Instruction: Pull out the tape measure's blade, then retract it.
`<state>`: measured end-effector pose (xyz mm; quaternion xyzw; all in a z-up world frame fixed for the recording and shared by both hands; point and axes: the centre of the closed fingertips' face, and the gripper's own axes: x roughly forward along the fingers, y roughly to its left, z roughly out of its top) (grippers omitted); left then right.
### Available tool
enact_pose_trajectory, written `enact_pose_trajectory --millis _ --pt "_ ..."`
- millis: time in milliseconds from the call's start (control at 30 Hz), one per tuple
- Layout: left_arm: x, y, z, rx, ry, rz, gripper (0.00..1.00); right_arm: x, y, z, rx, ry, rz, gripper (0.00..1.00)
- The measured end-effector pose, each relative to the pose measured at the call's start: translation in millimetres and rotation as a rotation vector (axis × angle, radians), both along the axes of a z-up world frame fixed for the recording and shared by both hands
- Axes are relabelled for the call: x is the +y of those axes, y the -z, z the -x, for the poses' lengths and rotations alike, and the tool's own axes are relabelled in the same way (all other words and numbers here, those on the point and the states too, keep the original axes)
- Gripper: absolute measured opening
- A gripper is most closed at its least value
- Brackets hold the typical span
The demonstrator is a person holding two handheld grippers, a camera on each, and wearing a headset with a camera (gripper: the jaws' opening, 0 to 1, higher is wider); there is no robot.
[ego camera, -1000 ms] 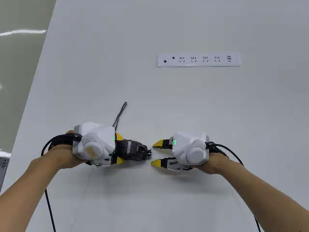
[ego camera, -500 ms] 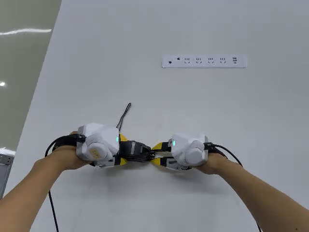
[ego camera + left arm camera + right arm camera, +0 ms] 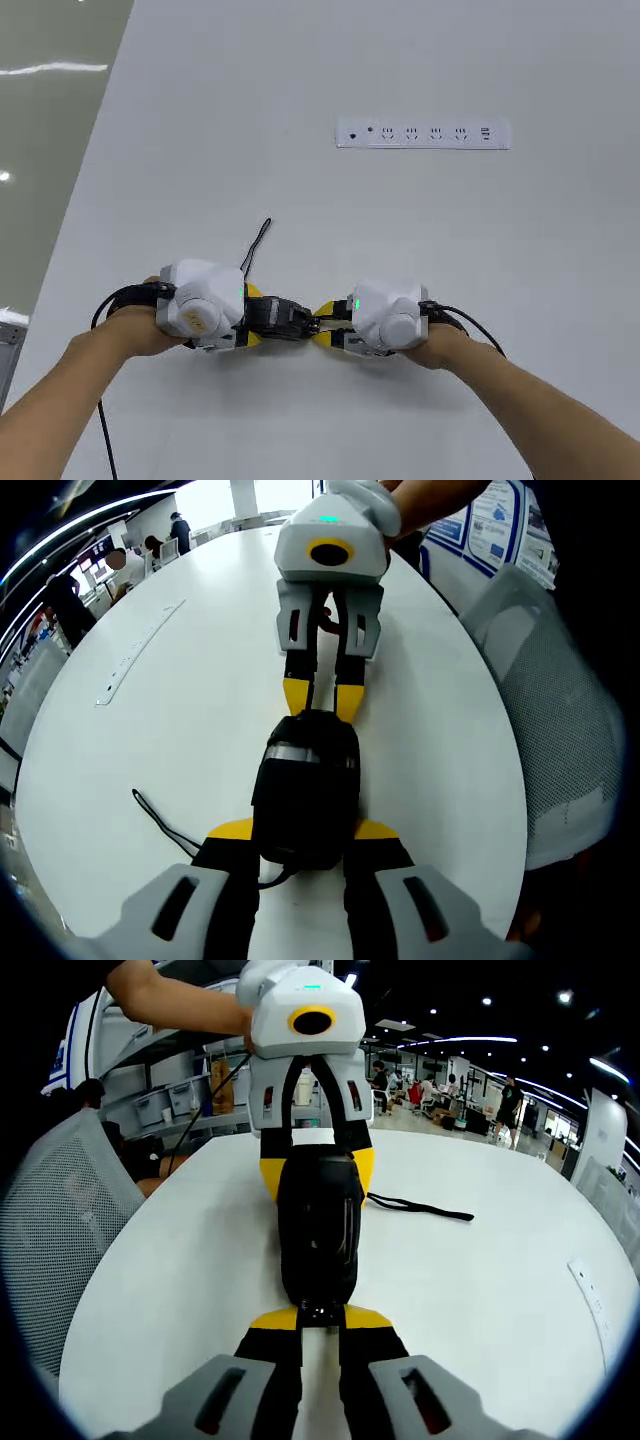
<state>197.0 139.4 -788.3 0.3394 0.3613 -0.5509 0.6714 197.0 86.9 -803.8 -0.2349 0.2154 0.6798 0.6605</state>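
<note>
- Since a second ago the right gripper (image 3: 322,322) has crossed the gap to the tape (image 3: 280,316), and its jaws, then spread and clear of the case, have narrowed onto the case's front end
- Left gripper (image 3: 303,830) has its jaws clamped on the sides of the black case, which lies on the tabletop (image 3: 450,250) between them and points straight at the other gripper
- Right jaws are drawn almost together at the case's mouth, pinching what looks like the hook (image 3: 318,1310) of the blade; it is too small to tell how well it is caught
- No blade shows between case and right jaws, so the pull-out is at its start: grip taken, nothing drawn
- Next move, as I judge it: left jaws hold the case firm while the right ones back straight away along the blade's line, keeping the pinch
- Strap (image 3: 255,240) trails off behind the left jaws, clear of the pull
</note>
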Motion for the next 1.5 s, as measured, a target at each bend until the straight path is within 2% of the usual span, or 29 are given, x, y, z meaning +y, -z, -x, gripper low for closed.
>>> enact_pose_trajectory --millis 433,1500 --pt "4.4 3.7 -0.1 -0.001 -0.010 -0.001 0.27 -0.1 -2.9 1.2 -0.026 -0.034 0.008 0.12" --pt "3.9 1.5 0.9 -0.002 -0.009 -0.006 0.27 -6.9 -3.6 1.7 -0.044 -0.044 0.019 0.12"
